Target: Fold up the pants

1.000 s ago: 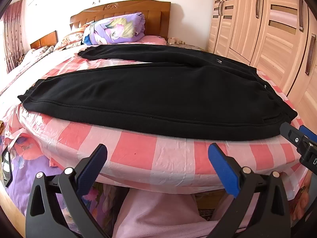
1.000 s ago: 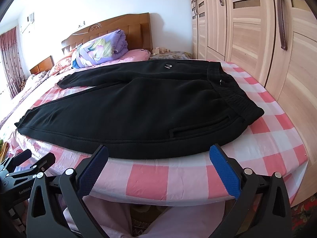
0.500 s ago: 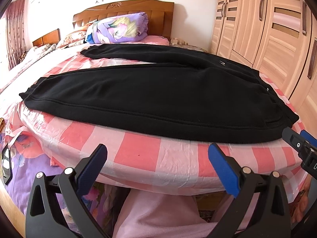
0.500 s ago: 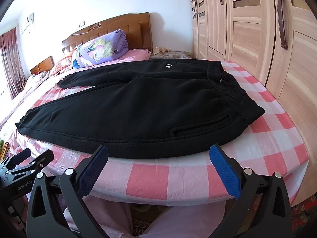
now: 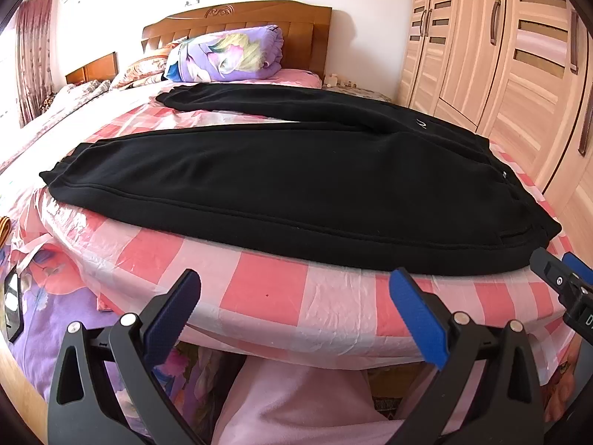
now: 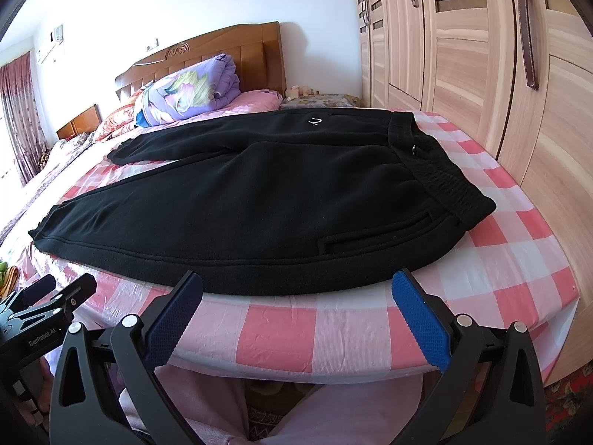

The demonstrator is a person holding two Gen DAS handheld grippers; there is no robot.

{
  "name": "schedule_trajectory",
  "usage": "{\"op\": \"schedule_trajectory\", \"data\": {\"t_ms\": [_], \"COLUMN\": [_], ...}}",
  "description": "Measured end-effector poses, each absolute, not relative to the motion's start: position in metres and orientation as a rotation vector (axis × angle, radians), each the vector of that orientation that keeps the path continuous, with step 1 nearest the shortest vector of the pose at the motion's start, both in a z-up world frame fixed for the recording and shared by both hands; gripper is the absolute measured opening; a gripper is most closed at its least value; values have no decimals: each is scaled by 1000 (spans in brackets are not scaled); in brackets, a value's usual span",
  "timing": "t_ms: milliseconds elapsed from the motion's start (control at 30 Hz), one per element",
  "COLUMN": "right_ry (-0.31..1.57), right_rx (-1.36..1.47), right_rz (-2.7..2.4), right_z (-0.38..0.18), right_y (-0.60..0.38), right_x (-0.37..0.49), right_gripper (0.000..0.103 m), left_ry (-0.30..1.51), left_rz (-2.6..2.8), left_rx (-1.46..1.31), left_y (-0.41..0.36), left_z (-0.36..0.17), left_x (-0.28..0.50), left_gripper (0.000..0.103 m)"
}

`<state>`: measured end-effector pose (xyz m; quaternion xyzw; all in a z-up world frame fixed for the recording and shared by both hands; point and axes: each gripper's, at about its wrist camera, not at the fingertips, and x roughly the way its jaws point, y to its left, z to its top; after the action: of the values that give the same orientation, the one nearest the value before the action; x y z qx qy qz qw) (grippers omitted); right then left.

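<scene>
Black pants (image 5: pixel 296 189) (image 6: pixel 259 204) lie spread flat across a bed with a pink checked cover (image 5: pixel 259 296) (image 6: pixel 519 259). Their waistband is at the right, and the two legs run left, the far one toward the headboard. My left gripper (image 5: pixel 294 315) hovers open off the bed's near edge, short of the near leg's hem side, with nothing between its blue pads. My right gripper (image 6: pixel 296 315) also stands open, just short of the hip and pocket area. Each gripper shows at the other view's edge: the right gripper (image 5: pixel 567 285), the left gripper (image 6: pixel 44 304).
A rolled purple quilt (image 5: pixel 226 55) lies by the wooden headboard (image 5: pixel 237 22). A tall wooden wardrobe (image 6: pixel 481 55) stands close along the bed's right side. A person's legs in pink trousers (image 5: pixel 296 404) are below the grippers. A second bed (image 5: pixel 44 104) lies to the left.
The left wrist view has shifted slightly, rising and turning so the pants sit a bit further right. The right gripper has edged a little closer to the pants. Both stay open.
</scene>
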<state>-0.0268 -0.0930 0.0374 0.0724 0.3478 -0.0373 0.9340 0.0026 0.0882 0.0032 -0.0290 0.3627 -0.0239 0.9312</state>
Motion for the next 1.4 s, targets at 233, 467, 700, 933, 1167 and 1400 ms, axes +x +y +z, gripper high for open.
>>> {"op": "schedule_trajectory", "data": {"t_ms": [233, 467, 700, 933, 1167, 1400], "right_ry": [713, 650, 618, 770, 977, 1085], "right_rx": [149, 120, 152, 135, -47, -90], "right_rz": [-76, -35, 12, 151, 274, 379], "right_z": [37, 46, 84, 101, 49, 1], "right_y": [-93, -97, -136, -180, -193, -174], "right_x": [-27, -25, 54, 228, 385, 477], "right_gripper": [99, 99, 99, 99, 99, 99], "left_ry": [739, 659, 517, 517, 802, 954], "left_rz": [-42, -36, -69, -87, -249, -285], "left_rx": [-66, -5, 49, 91, 174, 82], "left_y": [90, 85, 68, 50, 28, 32], "left_z": [4, 16, 56, 87, 65, 23], "left_x": [3, 2, 51, 179, 340, 422], "left_gripper": [102, 102, 102, 102, 102, 102]}}
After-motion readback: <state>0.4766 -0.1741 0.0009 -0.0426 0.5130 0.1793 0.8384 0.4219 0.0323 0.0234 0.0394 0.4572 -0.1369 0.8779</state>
